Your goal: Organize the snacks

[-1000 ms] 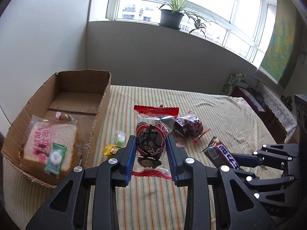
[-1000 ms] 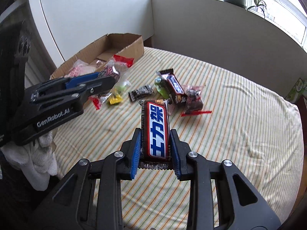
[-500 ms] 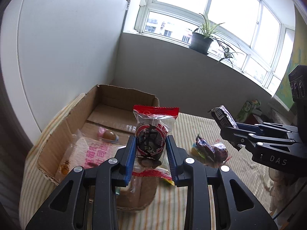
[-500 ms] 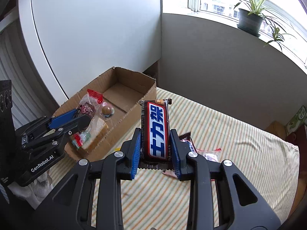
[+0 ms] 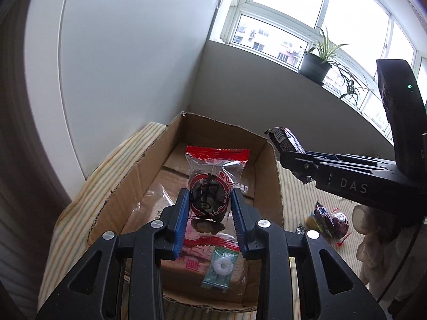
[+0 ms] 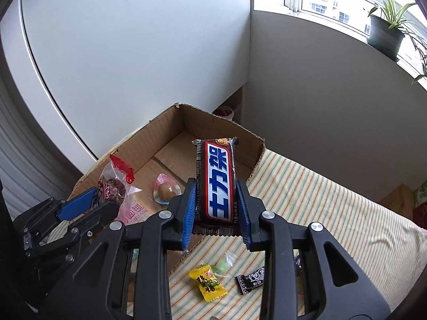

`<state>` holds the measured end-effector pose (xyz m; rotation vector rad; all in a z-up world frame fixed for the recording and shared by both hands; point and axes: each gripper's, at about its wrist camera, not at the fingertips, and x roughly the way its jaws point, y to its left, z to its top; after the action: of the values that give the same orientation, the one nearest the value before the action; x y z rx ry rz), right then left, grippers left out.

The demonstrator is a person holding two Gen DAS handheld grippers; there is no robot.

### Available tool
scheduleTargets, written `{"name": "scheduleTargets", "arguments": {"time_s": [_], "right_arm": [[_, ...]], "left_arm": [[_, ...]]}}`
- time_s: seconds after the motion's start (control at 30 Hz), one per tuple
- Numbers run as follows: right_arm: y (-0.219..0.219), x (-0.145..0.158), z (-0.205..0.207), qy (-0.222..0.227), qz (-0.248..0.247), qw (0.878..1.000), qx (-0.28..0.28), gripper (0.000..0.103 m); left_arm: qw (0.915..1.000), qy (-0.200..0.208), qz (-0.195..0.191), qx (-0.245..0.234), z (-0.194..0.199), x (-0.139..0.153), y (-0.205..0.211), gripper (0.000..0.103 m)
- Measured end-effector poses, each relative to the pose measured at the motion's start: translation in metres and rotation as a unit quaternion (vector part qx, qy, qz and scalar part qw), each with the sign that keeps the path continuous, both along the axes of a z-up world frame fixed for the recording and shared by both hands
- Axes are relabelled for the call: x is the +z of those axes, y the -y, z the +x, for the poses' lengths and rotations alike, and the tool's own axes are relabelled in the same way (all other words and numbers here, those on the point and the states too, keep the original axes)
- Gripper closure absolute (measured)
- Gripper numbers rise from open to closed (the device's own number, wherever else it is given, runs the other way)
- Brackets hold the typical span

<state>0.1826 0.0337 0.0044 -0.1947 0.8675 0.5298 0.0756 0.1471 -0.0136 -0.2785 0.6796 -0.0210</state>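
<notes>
Gripping: left gripper (image 5: 208, 210) clamped on a clear red-edged snack packet (image 5: 213, 181), held upright above the cardboard box (image 5: 275, 186).
Pinching: right gripper (image 6: 216, 208) closed on a brown chocolate bar (image 6: 217, 181), upright over the box's near wall.
Box contents: pink-printed bread bag (image 5: 194, 262), green mint packet (image 5: 220, 270), pastel-wrapped sweet (image 6: 165, 190).
Outside box: yellow candy (image 6: 208, 282), black candy (image 6: 250, 280), green sweet (image 6: 222, 266) on striped cloth (image 6: 320, 200), beside the box.
</notes>
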Motion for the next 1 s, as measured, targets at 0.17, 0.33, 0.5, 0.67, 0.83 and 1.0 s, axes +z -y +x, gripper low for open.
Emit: {"name": "scheduleTargets", "arguments": {"time_s": [0.17,0.33,0.5,0.67,0.83,1.0], "right_arm": [[-0.006,-0.007,0.001,-0.003,0.000,1.000,0.006,0.073],[-0.002,-0.002,-0.003,0.014,0.007,1.000,-0.001,0.041],[0.008,0.007,-0.009,0.021,0.007,1.000,-0.007,0.041],[0.025,0.015,-0.018,0.025,0.007,1.000,-0.016,0.041],[0.051,0.022,-0.029,0.025,0.010,0.999,-0.032,0.040],[0.080,0.025,-0.042,0.029,0.001,0.998,-0.052,0.034]], "left_arm": [[1.0000,-0.001,0.002,0.002,0.001,-0.001,0.000,0.073],[0.9998,0.004,0.021,0.007,-0.001,0.000,0.004,0.054],[0.9998,0.004,0.017,0.007,-0.001,0.001,0.002,0.054],[0.9999,0.009,0.014,0.001,-0.004,0.005,0.005,0.054],[0.9997,0.017,0.012,-0.012,-0.010,0.010,0.014,0.054],[0.9993,0.022,0.005,-0.029,-0.013,0.013,0.028,0.054]]}}
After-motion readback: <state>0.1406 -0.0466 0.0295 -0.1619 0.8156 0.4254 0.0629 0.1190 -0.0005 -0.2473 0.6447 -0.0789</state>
